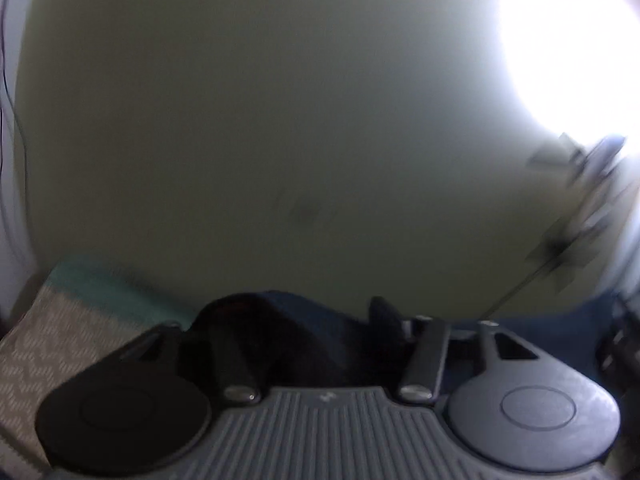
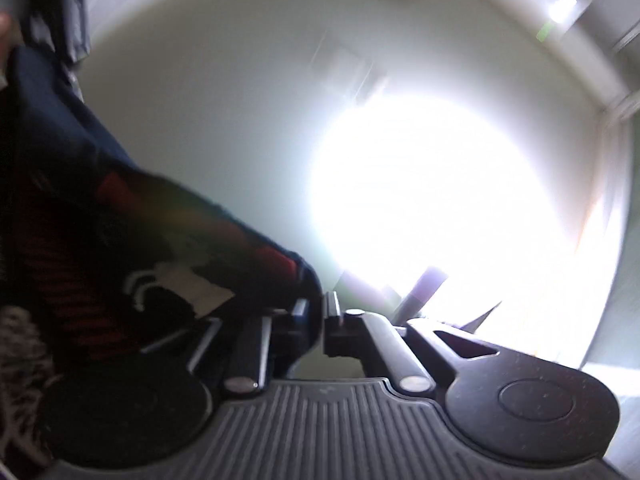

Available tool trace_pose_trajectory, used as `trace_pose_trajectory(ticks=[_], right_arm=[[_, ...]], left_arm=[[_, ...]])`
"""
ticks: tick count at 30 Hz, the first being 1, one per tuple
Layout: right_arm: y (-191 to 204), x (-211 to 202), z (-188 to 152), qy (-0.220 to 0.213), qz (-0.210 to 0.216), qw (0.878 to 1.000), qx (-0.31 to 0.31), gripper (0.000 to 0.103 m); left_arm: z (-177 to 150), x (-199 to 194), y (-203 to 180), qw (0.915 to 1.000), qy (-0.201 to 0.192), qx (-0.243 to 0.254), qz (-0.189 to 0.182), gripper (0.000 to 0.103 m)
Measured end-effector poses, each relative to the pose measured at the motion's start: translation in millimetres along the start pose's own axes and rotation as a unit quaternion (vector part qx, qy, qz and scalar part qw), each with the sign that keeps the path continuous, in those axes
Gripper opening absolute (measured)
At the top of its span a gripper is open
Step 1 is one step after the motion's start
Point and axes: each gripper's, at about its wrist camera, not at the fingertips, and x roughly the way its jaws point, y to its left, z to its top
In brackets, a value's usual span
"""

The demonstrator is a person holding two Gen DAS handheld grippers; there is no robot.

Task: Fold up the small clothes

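Observation:
A small dark navy garment (image 2: 120, 216) with red stripes and a white print hangs to the left in the right wrist view. Its edge is pinched between the nearly closed fingers of my right gripper (image 2: 322, 314), which is raised and points at a pale wall. In the blurred left wrist view the same dark cloth (image 1: 296, 320) bunches between the fingers of my left gripper (image 1: 316, 332). Those jaws stand apart and the right finger (image 1: 426, 354) shows a gap beside the cloth. The fingertips are partly hidden by the fabric.
A grey-and-white patterned fabric (image 1: 52, 356) with a teal band (image 1: 96, 280) lies low on the left. Strong window glare (image 1: 580, 40) whites out the upper right, and glare (image 2: 440, 208) fills the right view's middle. Blurred dark stands (image 1: 580, 208) are at right. A thin cable (image 1: 10, 120) hangs at left.

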Motion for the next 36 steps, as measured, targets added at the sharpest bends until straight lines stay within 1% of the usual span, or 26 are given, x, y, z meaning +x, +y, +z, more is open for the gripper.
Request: trace_pose_trajectory(ticks=[1, 2, 3, 4, 5, 7, 8, 11, 14, 16, 17, 18, 19, 20, 21, 22, 23, 25, 26, 28, 29, 31, 32, 33, 34, 36], right_arm=[[19.5, 28.2, -18.3, 0.052, 0.017, 0.998, 0.002, 0.023], [35.5, 48.7, -37.4, 0.102, 0.039, 0.994, 0.010, 0.022], [47.4, 59.3, -58.0, 0.141, 0.065, 0.987, 0.026, 0.022], [52.3, 59.1, -72.5, 0.157, 0.087, 0.983, 0.044, 0.023], [54.1, 53.4, -84.3, 0.162, 0.108, 0.979, 0.061, 0.026], [54.3, 34.6, -102.6, 0.168, 0.141, 0.971, 0.091, 0.029], [51.3, 23.4, -108.2, 0.170, 0.154, 0.967, 0.108, 0.032], [43.8, -6.7, -122.3, 0.178, 0.190, 0.953, 0.157, 0.040], [40.8, -30.8, -138.0, 0.202, 0.200, 0.941, 0.183, 0.046], [35.8, -39.5, -148.8, 0.215, 0.213, 0.931, 0.204, 0.049], [35.0, -43.6, -151.1, 0.220, 0.218, 0.927, 0.212, 0.051], [33.8, -47.0, -154.6, 0.227, 0.221, 0.923, 0.218, 0.051], [35.9, -47.7, -158.6, 0.230, 0.221, 0.921, 0.223, 0.050], [38.4, -51.9, -161.2, 0.235, 0.223, 0.918, 0.231, 0.047], [39.3, -45.5, -165.0, 0.242, 0.227, 0.913, 0.239, 0.046], [39.4, -46.2, -165.6, 0.247, 0.228, 0.909, 0.248, 0.045], [39.9, -47.4, -165.0, 0.249, 0.228, 0.906, 0.255, 0.045], [37.8, -49.1, -159.5, 0.241, 0.229, 0.907, 0.259, 0.046], [37.5, -52.1, -157.6, 0.235, 0.228, 0.909, 0.258, 0.046], [36.9, -55.9, -154.4, 0.230, 0.225, 0.912, 0.255, 0.047], [36.5, -56.6, -153.0, 0.229, 0.224, 0.913, 0.253, 0.047], [36.2, -58.5, -150.6, 0.226, 0.219, 0.915, 0.250, 0.047], [36.0, -59.0, -150.0, 0.225, 0.217, 0.916, 0.250, 0.047], [35.5, -60.4, -149.3, 0.225, 0.215, 0.917, 0.250, 0.047], [35.1, -61.8, -148.6, 0.223, 0.212, 0.918, 0.249, 0.047], [33.8, -66.6, -149.2, 0.221, 0.211, 0.919, 0.248, 0.048]], left_arm=[[-12.8, 33.6, 3.4, 0.9983, 0.044, -0.001, 0.038, 0.037], [-31.1, 61.2, 13.3, 0.9946, 0.086, -0.007, 0.057, 0.033], [-44.9, 70.1, 23.6, 0.9937, 0.100, -0.011, 0.048, 0.033], [-58.4, 74.0, 34.4, 0.9941, 0.101, -0.011, 0.036, 0.038], [-71.3, 72.8, 46.2, 0.9947, 0.095, -0.005, 0.037, 0.041], [-87.4, 66.9, 64.7, 0.9945, 0.088, 0.005, 0.056, 0.053], [-96.5, 62.4, 74.9, 0.9941, 0.088, 0.009, 0.064, 0.054], [-119.2, 55.7, 95.1, 0.9910, 0.112, 0.012, 0.073, 0.061], [-149.9, 47.8, 99.1, 0.9876, 0.149, 0.016, 0.048, 0.066], [-164.1, 47.5, 96.0, 0.9861, 0.163, 0.023, 0.023, 0.080], [-171.9, 47.2, 93.5, 0.9852, 0.169, 0.029, 0.013, 0.081], [-177.9, 50.7, 87.7, 0.9838, 0.175, 0.038, 0.010, 0.075], [-183.4, 54.8, 81.7, 0.9820, 0.181, 0.051, 0.012, 0.063], [-187.9, 55.9, 71.1, 0.9825, 0.168, 0.076, 0.028, 0.055], [-185.8, 57.4, 63.1, 0.9819, 0.160, 0.096, 0.034, 0.035], [-185.8, 57.9, 58.8, 0.9820, 0.157, 0.102, 0.026, 0.009], [-180.4, 59.7, 57.6, 0.9822, 0.163, 0.093, 0.012, 0.009], [-170.3, 66.1, 58.1, 0.9822, 0.146, 0.109, 0.048, 0.009], [-161.4, 71.8, 61.3, 0.9791, 0.114, 0.139, 0.096, 0.009], [-136.9, 90.1, 83.1, 0.9659, 0.087, 0.141, 0.199, 0.009], [-118.6, 100.1, 104.0, 0.9601, 0.079, 0.116, 0.242, 0.009], [-85.2, 108.7, 151.4, 0.9559, 0.076, 0.018, 0.283, 0.013], [-76.1, 107.5, 167.8, 0.9537, 0.081, -0.031, 0.288, 0.013], [-72.2, 101.7, 176.2, 0.9575, 0.084, -0.064, 0.268, 0.013], [-71.9, 94.7, 176.2, 0.9640, 0.078, -0.075, 0.243, 0.016], [-82.8, 77.3, 148.5, 0.9707, 0.054, -0.011, 0.234, 0.019]])
